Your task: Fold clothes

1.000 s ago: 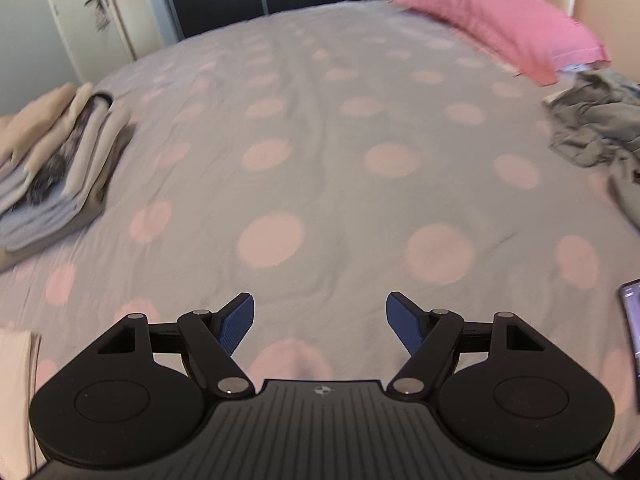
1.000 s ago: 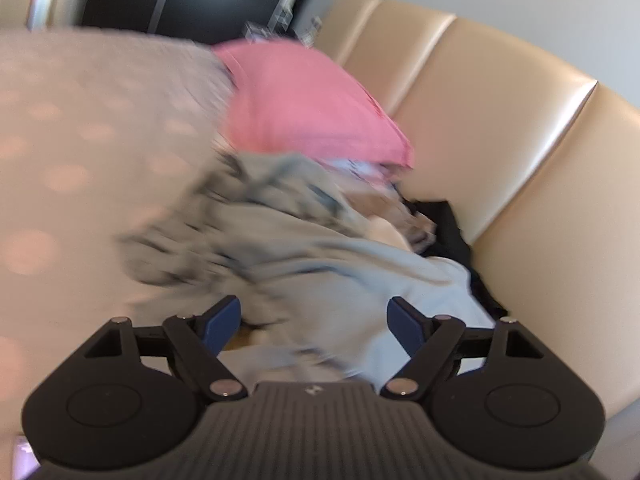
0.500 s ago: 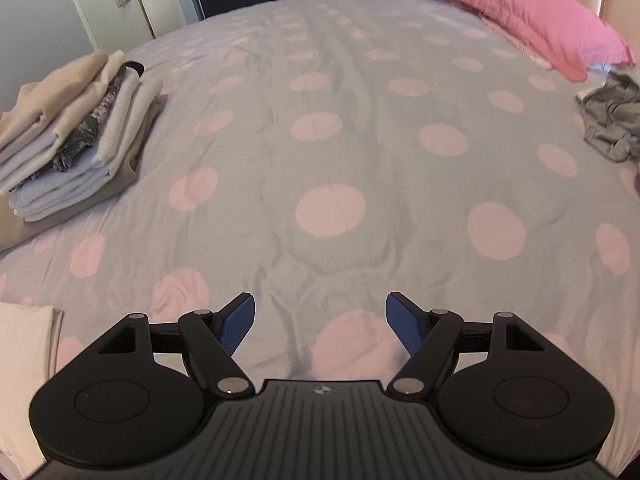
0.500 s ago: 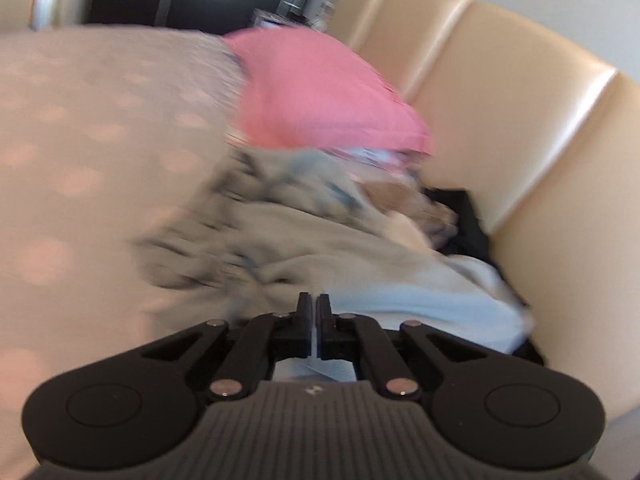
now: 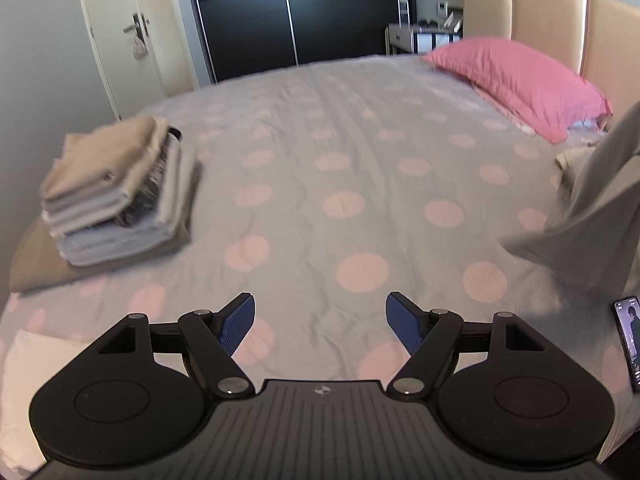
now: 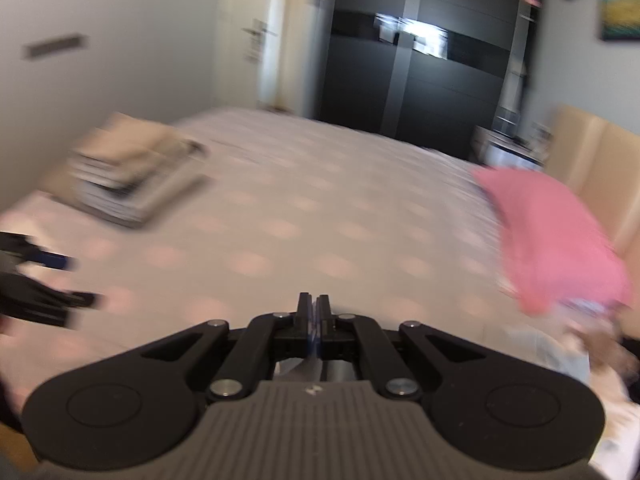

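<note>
- While a second ago the right gripper (image 6: 313, 312) stood wide apart over the heap of unfolded clothes by the headboard, its jaws are now pressed together, with a strip of pale cloth (image 6: 308, 368) showing just behind the pads, so it looks clamped on that cloth.
- Its view has swung away from the headboard (image 6: 592, 152) to look across the bed (image 6: 320, 208), heavily blurred, toward the dark wardrobe (image 6: 416, 80).
- In the left wrist view a grey garment (image 5: 600, 200) now hangs lifted at the right edge, its lower hem just above the spotted sheet (image 5: 344, 200); earlier it lay crumpled there beside the pink pillow (image 5: 516, 80).
- The left gripper (image 5: 320, 320) is wide apart with nothing between its blue pads, the same as before.
- Its view now takes in more of the room than earlier: the door (image 5: 132, 40) and the wardrobe show behind the bed.
- The stack of folded clothes (image 5: 116, 188) sits at the left of the bed, as it did earlier.
- A phone (image 5: 630, 340) lies at the right edge, near the hanging garment.
</note>
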### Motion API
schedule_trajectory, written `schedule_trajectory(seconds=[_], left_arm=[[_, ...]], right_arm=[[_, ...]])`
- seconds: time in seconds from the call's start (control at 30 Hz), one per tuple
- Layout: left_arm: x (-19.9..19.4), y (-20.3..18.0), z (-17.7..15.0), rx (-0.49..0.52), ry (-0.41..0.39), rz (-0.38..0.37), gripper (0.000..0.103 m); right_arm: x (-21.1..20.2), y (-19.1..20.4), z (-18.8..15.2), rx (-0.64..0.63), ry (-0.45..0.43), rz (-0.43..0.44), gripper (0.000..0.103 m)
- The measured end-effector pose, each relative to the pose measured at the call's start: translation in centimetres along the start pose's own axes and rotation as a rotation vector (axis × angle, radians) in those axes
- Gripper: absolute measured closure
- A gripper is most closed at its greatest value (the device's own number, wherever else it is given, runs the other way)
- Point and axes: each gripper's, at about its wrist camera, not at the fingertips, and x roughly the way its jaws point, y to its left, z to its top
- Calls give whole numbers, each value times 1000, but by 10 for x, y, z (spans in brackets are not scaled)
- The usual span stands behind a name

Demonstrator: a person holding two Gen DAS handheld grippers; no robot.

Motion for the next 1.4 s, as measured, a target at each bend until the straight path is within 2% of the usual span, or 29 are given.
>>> schedule_trajectory(seconds=[0.1, 0.17, 0.23, 0.3, 0.33, 0.37, 0.4, 0.43, 0.47, 0.57, 0.63, 0.77, 0.83, 0.9, 1.07, 1.13, 1.2, 1.27, 1.33, 1.37, 1.4], left_arm=[[-15, 16, -1, -1, -28, 21, 31], [-22, 27, -5, -11, -36, 37, 31], [-25, 36, -11, -22, -31, 45, 31], [-27, 44, -18, -32, -22, 49, 31], [-26, 47, -23, -36, -14, 46, 31], [-25, 49, -27, -37, -6, 41, 31], [-23, 49, -31, -34, 3, 33, 31], [-21, 50, -34, -31, 13, 25, 31], [-19, 50, -38, -29, 22, 17, 31], [-14, 44, -44, -2, 41, -23, 31], [-10, 36, -47, 17, 52, -66, 31], [1, 17, -49, 20, 88, -170, 31], [9, 5, -47, 16, 111, -220, 31], [20, -7, -46, 19, 139, -254, 31], [53, -35, -53, 62, 213, -306, 32], [66, -40, -57, 71, 247, -317, 43], [80, -43, -61, 64, 292, -339, 67], [91, -42, -62, 35, 323, -367, 84], [95, -40, -60, 14, 317, -367, 89], [95, -38, -58, 9, 304, -357, 94], [93, -35, -56, -3, 288, -348, 97]], right_arm=[[-10, 52, 16, -14, -45, 158, 101], [-11, 84, 20, -37, -48, 225, 101], [-2, 108, 16, -53, -20, 255, 101], [13, 122, 5, -35, 45, 294, 100], [20, 128, -1, -29, 74, 304, 96], [24, 131, -7, -28, 89, 296, 94], [29, 134, -13, -27, 105, 288, 87], [33, 134, -19, -21, 119, 276, 74], [36, 128, -25, -5, 128, 258, 69], [47, 106, -41, 48, 171, 199, 66], [58, 89, -54, 78, 203, 140, 54], [85, 53, -85, 131, 297, 18, 47], [97, 34, -104, 178, 357, -23, 36], [110, 22, -124, 223, 404, -43, 33], [140, 5, -158, 295, 492, -33, 33], [150, 2, -167, 309, 515, -18, 33], [157, -3, -172, 330, 524, -1, 35], [167, -7, -176, 389, 540, 28, 47], [171, -8, -176, 430, 541, 40, 60], [171, -4, -172, 418, 536, 41, 66], [171, 0, -169, 390, 533, 39, 75]])
